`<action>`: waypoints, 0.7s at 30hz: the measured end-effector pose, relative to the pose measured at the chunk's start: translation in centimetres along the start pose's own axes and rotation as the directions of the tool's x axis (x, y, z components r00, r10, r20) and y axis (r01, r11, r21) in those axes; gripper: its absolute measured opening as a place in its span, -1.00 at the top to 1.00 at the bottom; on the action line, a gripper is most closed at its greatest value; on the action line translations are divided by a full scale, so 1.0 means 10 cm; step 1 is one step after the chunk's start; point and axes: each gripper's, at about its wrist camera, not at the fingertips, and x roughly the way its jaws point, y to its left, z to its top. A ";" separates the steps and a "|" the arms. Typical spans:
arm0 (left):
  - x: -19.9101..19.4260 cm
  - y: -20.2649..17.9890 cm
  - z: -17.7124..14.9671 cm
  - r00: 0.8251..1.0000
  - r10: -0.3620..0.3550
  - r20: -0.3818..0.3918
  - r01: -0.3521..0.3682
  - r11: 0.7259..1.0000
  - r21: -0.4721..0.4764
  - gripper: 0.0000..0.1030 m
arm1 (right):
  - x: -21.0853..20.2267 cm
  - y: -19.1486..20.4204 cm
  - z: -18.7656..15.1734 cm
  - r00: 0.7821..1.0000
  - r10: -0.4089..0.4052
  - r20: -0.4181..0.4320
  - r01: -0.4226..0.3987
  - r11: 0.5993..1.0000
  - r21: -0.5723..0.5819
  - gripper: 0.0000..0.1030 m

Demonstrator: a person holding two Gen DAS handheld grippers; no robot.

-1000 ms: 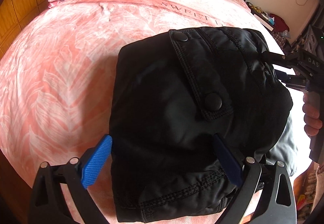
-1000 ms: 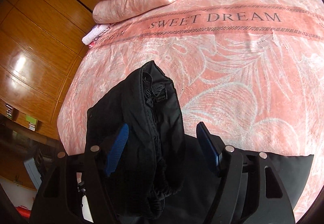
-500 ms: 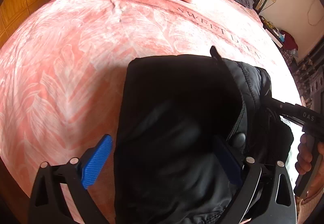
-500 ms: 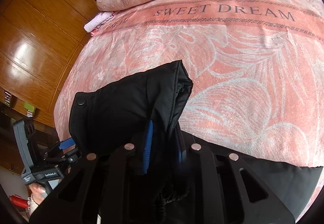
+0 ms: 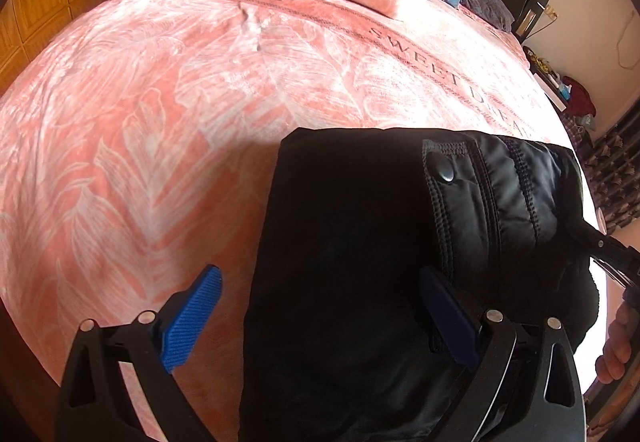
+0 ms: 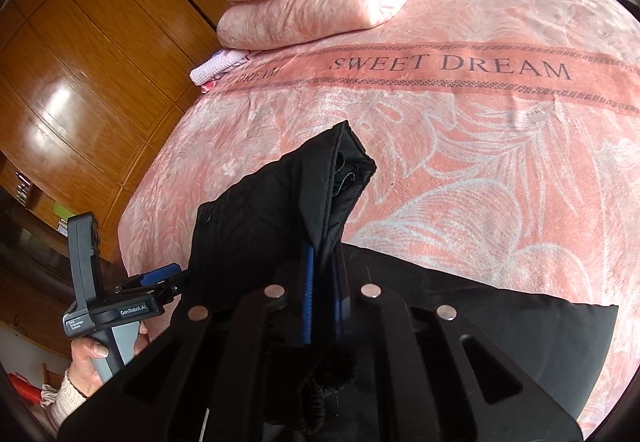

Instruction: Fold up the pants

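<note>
We had the black pants [image 6: 280, 210] bunched at lower centre of both frames, on the pink bedspread [image 6: 460, 162]. Our right gripper [image 6: 322, 298] had just clamped their fabric; our left gripper [image 5: 320, 318] gaped wide.

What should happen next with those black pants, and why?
Probably close the left tool on the pants. Its blue pads stand wide apart around the near edge, while the right tool has just closed and pinches the fabric, so only one side is held.
</note>
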 end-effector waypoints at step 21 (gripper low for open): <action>-0.24 -0.52 -0.12 0.996 -0.084 0.021 0.081 0.989 0.122 -0.92 | -0.98 -0.25 -0.41 0.993 -0.034 0.112 0.021 0.993 0.119 0.89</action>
